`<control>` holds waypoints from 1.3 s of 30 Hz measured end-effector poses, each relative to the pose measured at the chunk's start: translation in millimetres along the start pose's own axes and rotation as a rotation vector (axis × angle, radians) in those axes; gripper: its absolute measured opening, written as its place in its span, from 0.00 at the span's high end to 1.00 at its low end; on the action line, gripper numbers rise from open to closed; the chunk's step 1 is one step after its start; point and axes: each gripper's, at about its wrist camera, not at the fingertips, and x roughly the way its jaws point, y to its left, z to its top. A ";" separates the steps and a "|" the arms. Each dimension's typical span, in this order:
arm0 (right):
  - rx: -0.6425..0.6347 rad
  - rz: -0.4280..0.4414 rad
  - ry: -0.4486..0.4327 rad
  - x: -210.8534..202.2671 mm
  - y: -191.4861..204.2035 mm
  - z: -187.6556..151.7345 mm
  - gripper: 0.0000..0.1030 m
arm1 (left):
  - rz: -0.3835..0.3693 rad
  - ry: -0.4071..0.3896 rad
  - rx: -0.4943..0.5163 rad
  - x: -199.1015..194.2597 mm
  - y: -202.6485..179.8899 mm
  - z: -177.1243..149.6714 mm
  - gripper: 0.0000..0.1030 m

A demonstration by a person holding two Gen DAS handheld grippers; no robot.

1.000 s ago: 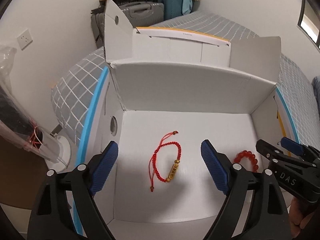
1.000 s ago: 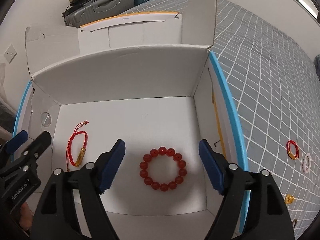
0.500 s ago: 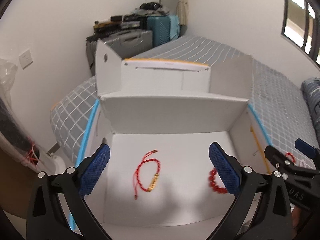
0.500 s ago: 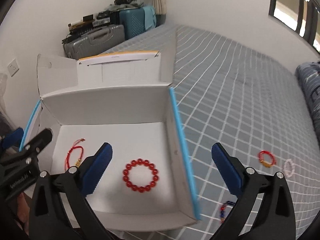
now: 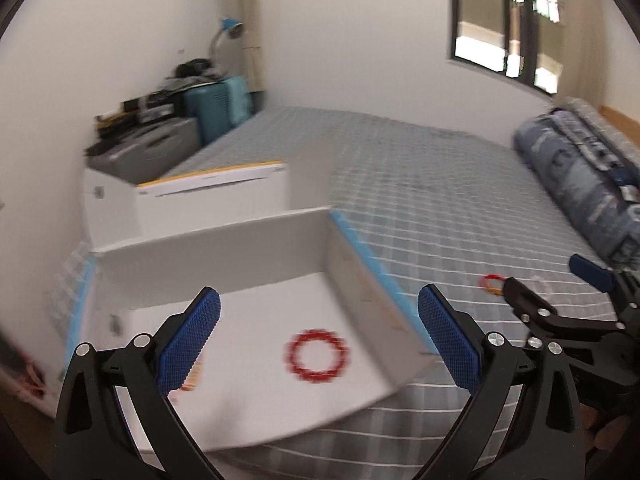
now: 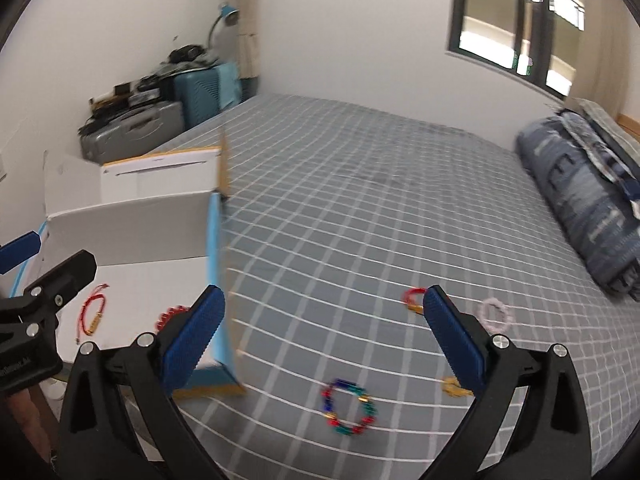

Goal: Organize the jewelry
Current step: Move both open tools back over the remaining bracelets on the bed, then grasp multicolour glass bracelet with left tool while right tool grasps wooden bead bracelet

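A white cardboard box (image 5: 280, 236) with blue edges lies open on the bed. Inside it lie a red bead bracelet (image 5: 318, 361) and a red cord bracelet with a gold tube (image 6: 93, 312). My left gripper (image 5: 318, 340) is open and empty above the box's right part. My right gripper (image 6: 324, 336) is open and empty above the bedspread right of the box (image 6: 132, 220). On the bedspread lie a multicoloured bead bracelet (image 6: 348, 408), a small red cord bracelet (image 6: 412, 300), a pale pink bracelet (image 6: 496, 314) and a gold piece (image 6: 452, 387).
The grey checked bedspread (image 6: 360, 208) stretches far to the right. A rolled blue duvet (image 6: 588, 204) lies at its right edge. Suitcases (image 6: 136, 128) stand by the wall behind the box. The box's raised flaps (image 5: 208, 192) stand at its back.
Both grippers have swung right and pulled back from the box. The right gripper now looks at the jewelry on the bedspread. Both stay open and empty.
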 end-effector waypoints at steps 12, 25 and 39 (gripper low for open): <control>0.146 -0.162 0.002 -19.3 -118.5 -48.8 0.07 | -0.193 0.032 0.102 20.2 -105.0 -35.3 0.05; 0.250 -0.240 0.102 -5.7 -206.2 -112.5 0.07 | -0.226 0.124 0.151 66.0 -170.4 -80.3 0.05; 0.295 -0.268 0.229 29.1 -250.6 -174.1 0.07 | -0.172 0.218 0.170 105.8 -188.2 -115.6 0.05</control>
